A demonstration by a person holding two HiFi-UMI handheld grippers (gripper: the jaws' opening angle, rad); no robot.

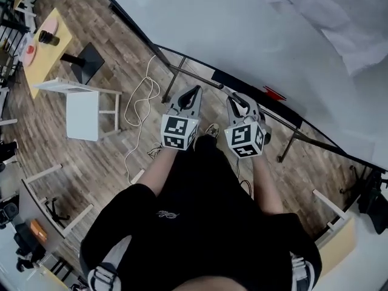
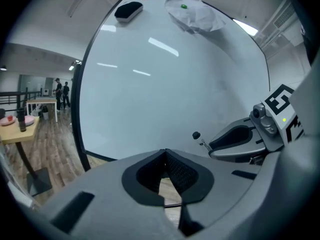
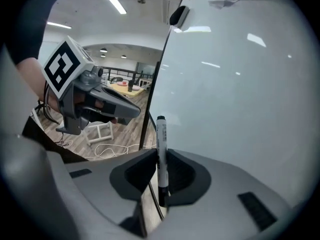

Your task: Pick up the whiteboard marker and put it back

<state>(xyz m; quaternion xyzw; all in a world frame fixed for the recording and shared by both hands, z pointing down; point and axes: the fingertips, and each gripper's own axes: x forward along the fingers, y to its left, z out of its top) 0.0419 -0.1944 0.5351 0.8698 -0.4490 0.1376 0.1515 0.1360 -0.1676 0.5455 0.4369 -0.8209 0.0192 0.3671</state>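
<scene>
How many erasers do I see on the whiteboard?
1. The black eraser sits near the top left corner of the whiteboard, left of the crumpled white sheet in the left gripper view. More may be hidden outside the views.

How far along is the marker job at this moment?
Done: the marker is picked up, clamped upright in the right gripper. In hand: it is held in front of the whiteboard; the left gripper is shut and empty. Left: putting it back, not yet done.
</scene>
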